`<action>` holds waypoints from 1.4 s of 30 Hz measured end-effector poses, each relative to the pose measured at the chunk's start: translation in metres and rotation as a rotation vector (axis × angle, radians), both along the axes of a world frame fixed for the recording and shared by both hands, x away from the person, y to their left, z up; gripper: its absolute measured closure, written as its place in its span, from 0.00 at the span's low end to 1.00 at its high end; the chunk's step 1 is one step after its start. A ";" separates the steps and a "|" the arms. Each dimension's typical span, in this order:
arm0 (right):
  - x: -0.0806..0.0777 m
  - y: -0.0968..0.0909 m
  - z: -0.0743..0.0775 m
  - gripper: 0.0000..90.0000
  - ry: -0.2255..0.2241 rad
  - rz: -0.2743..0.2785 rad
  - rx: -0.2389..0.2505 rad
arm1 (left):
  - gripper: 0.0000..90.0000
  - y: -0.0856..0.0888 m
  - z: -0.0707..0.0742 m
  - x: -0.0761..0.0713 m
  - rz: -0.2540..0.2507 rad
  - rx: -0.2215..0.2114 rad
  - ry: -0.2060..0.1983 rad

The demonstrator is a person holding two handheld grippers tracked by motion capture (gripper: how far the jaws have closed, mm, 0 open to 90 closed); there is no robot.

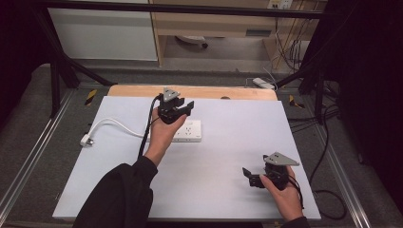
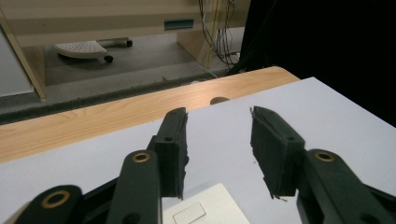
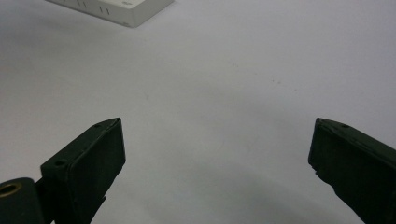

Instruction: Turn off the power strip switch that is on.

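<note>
The left gripper hangs over the white power strip, its jaws partly apart with nothing between them, the strip's top face showing just below the pads in the left gripper view. No earlier look is on hand, so only that gap can be told. The strip lies left of the middle of the white board, towards its far edge, its white cable curling off left to a plug near the board's left edge. Any lettering on the strip is too small to read. The right gripper sits low at the near right, jaws wide apart over bare board, well apart from the strip. Between the two lies open board; a strip of wooden tabletop shows beyond the far edge. The left forearm in a dark sleeve reaches forward, wrist raised; the right hand rests close to the near edge.
</note>
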State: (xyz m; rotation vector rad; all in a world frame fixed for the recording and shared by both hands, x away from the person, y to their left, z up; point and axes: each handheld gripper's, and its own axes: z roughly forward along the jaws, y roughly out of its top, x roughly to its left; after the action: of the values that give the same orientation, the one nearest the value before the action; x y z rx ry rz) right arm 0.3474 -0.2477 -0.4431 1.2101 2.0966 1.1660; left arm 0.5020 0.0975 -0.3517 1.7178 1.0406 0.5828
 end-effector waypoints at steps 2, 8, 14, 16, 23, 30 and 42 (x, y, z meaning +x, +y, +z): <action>0.000 0.000 0.000 0.05 -0.002 0.000 -0.001 | 0.68 -0.001 -0.002 0.001 -0.002 0.008 0.005; 0.000 0.000 0.000 0.05 0.001 0.001 0.001 | 0.78 -0.003 -0.005 0.002 -0.013 0.019 0.010; 0.000 0.000 0.000 0.05 0.001 0.001 0.001 | 0.88 -0.002 -0.007 0.004 -0.009 0.024 0.009; 0.000 0.000 0.000 0.05 0.000 0.001 0.001 | 0.90 -0.001 -0.008 0.005 -0.009 0.024 0.017; 0.000 0.000 0.000 0.05 0.005 0.001 0.005 | 1.00 -0.001 -0.012 0.006 -0.027 0.040 0.036; -0.001 0.001 0.001 0.05 0.004 0.006 0.006 | 1.00 -0.005 -0.020 0.006 -0.038 0.042 0.041; 0.000 0.001 0.001 0.05 0.007 0.010 0.009 | 1.00 -0.005 -0.032 0.014 -0.029 0.057 0.065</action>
State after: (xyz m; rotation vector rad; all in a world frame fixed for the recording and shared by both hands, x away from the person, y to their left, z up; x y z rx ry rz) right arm 0.3470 -0.2469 -0.4421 1.2106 2.1073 1.1779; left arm 0.5160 0.0923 -0.3833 1.8089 1.0522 0.5458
